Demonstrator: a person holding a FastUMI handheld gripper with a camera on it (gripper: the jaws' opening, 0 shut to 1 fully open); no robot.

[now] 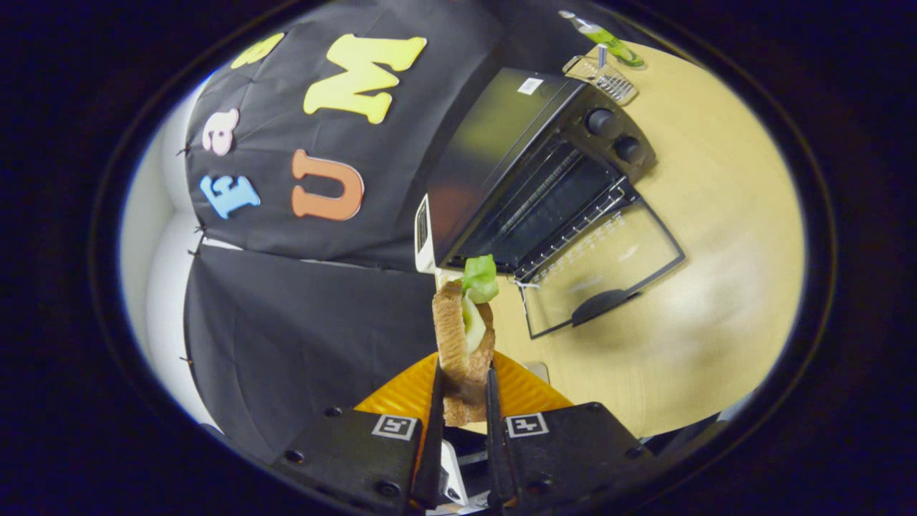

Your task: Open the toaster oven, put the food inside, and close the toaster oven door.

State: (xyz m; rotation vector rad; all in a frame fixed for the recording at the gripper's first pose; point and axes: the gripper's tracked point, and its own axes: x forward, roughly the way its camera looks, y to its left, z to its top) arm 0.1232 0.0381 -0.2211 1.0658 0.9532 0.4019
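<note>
Soft toasted sandwich [464, 337] pinched at its lower end by gripper [463, 390] fingers, lettuce loose, light and crushable; toaster oven [534, 172] door open upper right.

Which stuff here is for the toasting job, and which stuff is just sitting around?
For the job:
- sandwich, pinched between the gripper jaws
- toaster oven, beyond the jaws
- its glass door, folded down open

Just lying about:
- green bottle behind the oven
- clear holder beside it
- wooden table
</note>
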